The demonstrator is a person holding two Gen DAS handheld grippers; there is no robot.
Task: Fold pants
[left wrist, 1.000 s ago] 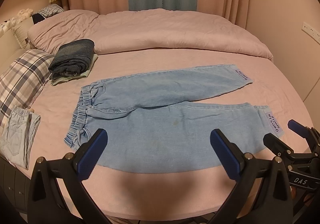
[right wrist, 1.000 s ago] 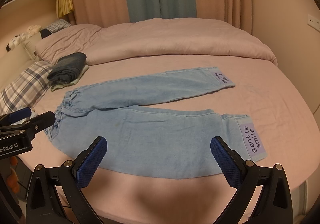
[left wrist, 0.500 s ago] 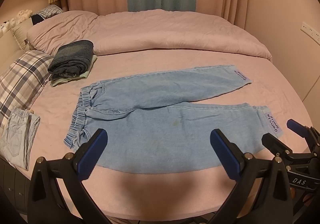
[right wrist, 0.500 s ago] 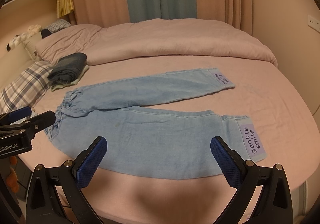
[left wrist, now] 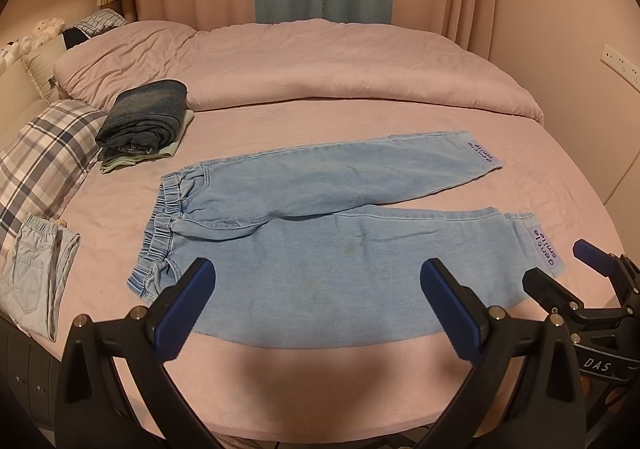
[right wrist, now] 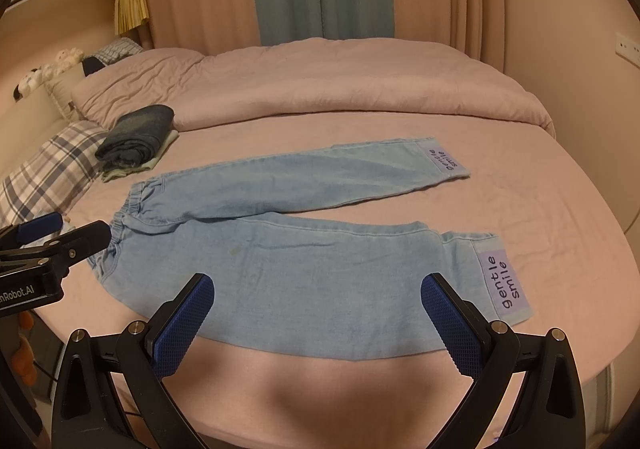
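Light blue denim pants [left wrist: 320, 233] lie flat on the pink bed, waistband to the left, both legs spread to the right with purple "gentle smile" cuffs [right wrist: 506, 283]. They also show in the right wrist view [right wrist: 280, 241]. My left gripper [left wrist: 318, 289] is open and empty, above the near leg's lower edge. My right gripper [right wrist: 316, 303] is open and empty, over the near edge of the same leg. Each gripper appears at the side of the other's view.
A folded stack of dark jeans [left wrist: 146, 117] lies at the back left. A plaid pillow [left wrist: 44, 157] and another pair of light jeans [left wrist: 34, 273] lie at the left edge. A rolled pink duvet [left wrist: 320, 69] crosses the back.
Both grippers have drifted very slightly; the pants have not moved.
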